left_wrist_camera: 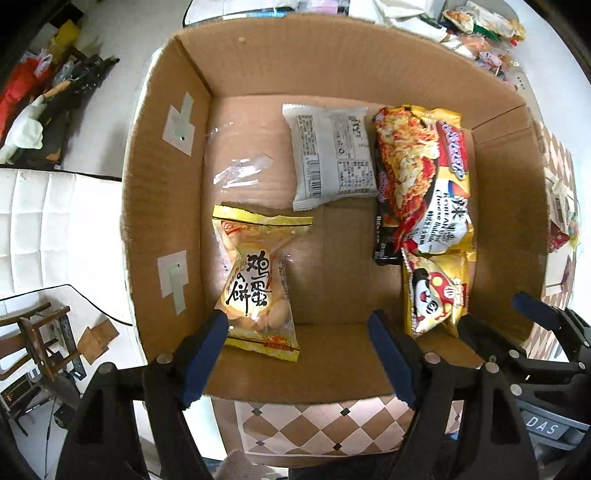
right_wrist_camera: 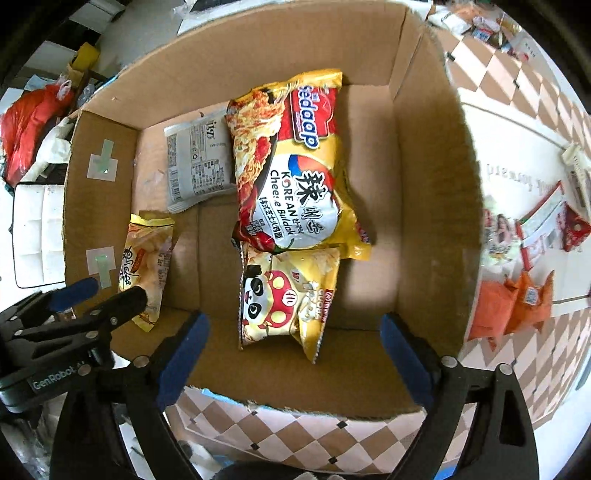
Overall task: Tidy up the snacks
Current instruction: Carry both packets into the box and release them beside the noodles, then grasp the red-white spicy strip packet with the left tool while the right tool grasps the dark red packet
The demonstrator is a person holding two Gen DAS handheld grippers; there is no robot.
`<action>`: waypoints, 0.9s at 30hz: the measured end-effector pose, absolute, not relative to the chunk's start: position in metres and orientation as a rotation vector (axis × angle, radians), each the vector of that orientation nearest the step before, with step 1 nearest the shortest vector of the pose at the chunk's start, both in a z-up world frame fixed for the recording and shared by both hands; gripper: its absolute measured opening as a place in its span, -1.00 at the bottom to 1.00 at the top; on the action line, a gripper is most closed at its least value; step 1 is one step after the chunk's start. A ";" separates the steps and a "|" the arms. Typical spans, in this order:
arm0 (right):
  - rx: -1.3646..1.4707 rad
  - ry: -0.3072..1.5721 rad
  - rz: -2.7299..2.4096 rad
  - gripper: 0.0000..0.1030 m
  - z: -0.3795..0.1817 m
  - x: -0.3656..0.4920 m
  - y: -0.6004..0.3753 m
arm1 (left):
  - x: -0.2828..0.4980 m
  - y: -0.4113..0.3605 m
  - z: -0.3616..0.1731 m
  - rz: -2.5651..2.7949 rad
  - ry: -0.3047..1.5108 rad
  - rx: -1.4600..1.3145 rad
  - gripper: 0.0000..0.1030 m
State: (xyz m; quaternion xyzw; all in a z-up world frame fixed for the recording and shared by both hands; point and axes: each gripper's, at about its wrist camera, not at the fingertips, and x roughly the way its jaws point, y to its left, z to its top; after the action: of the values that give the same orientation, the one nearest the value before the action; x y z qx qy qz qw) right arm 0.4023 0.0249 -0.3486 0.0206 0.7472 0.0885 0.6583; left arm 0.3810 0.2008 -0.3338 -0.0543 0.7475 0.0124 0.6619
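Cluttered home: checkered tablecloth (right_wrist_camera: 517, 122), wooden chair (left_wrist_camera: 40, 343)

One cardboard box (left_wrist_camera: 177, 155), open top, below both sets of jaws.

Snack packets inside the box: four.
- One yellow egg-biscuit bag (left_wrist_camera: 255, 284), just ahead of the left gripper's (left_wrist_camera: 295, 354) jaws, nearest its left jaw.
- One white wrapper (left_wrist_camera: 328, 155), print side up, farther ahead of those jaws.
- One noodle pack (right_wrist_camera: 295, 166), yellow and red, well ahead of the right gripper's (right_wrist_camera: 291, 354) jaws.
- One panda-print bag (right_wrist_camera: 288, 299), just ahead of and between the right jaws.

Grey tape patches on the box's left wall: two (left_wrist_camera: 179, 129) (left_wrist_camera: 173, 277).

Orange packets (right_wrist_camera: 513, 306) on the checkered surface (right_wrist_camera: 295, 439), outside the box, right of the right jaws: two as far as can be told.

Loose packets beyond the box's far right corner: a heap (left_wrist_camera: 480, 29), count unclear.
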 end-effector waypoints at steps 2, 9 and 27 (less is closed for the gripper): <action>0.037 1.682 0.205 0.88 -0.342 0.401 0.027 | 0.378 0.199 -0.327 0.028 1.671 -0.117 0.50; 0.027 1.607 0.212 0.88 -0.308 0.390 0.023 | 0.369 0.203 -0.286 0.059 1.533 -0.109 0.50; -0.025 1.348 0.226 0.88 -0.204 0.317 0.010 | 0.289 0.194 -0.195 0.114 1.242 -0.068 0.50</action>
State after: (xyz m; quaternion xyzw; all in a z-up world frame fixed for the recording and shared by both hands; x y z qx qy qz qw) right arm 0.3172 0.0104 -0.2043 -0.0115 0.6227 0.1042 0.7754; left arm 0.2894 0.1944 -0.1952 -0.0318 0.5814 0.0534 0.8112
